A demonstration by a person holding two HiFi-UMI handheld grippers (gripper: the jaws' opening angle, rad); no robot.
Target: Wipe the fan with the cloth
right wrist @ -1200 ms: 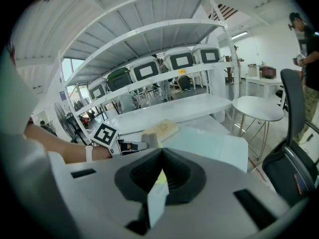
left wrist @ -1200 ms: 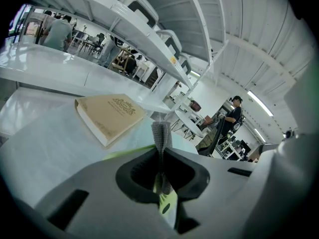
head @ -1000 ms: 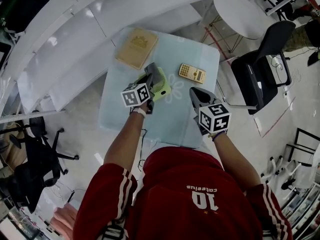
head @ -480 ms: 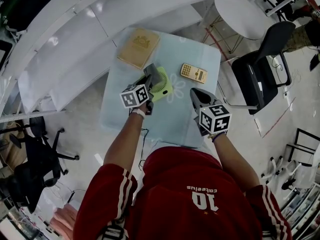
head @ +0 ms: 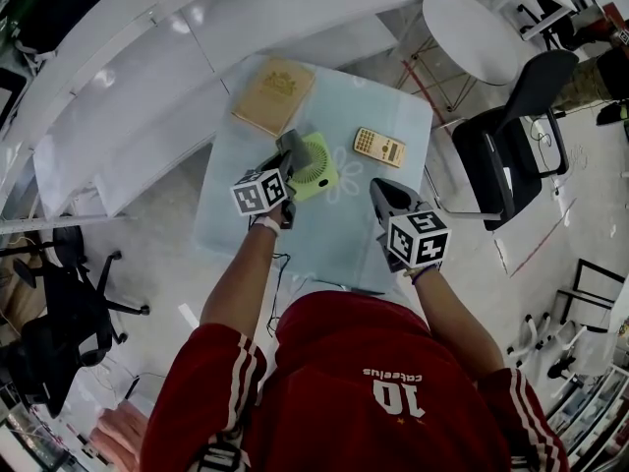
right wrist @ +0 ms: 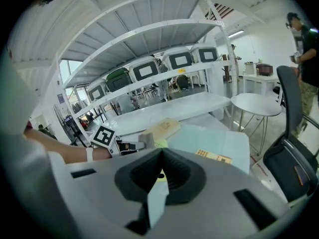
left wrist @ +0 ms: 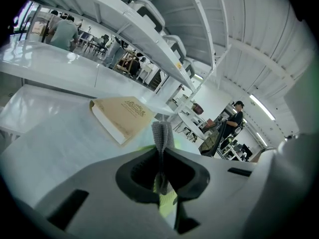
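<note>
A lime-green fan (head: 319,168) lies flat on the pale glass table (head: 383,96). My left gripper (head: 291,151) is over the fan's left part, shut on a folded grey cloth (left wrist: 162,135) whose edge sticks up past the tips. A sliver of the fan (left wrist: 168,201) shows under the jaws. My right gripper (head: 381,191) hangs over the table to the right of the fan, apart from it, its jaws closed with nothing between them. From the right gripper view I see the left gripper (right wrist: 130,145), the cloth (right wrist: 146,139) and the fan (right wrist: 160,143).
A tan book (head: 273,94) lies at the table's far left corner and a yellow calculator (head: 379,146) to the right of the fan. White shelving (head: 147,87) runs along the left. A black office chair (head: 511,146) and a round white table (head: 482,28) stand to the right.
The left gripper with the cloth has shifted slightly on the fan. The right gripper has hardly moved.
</note>
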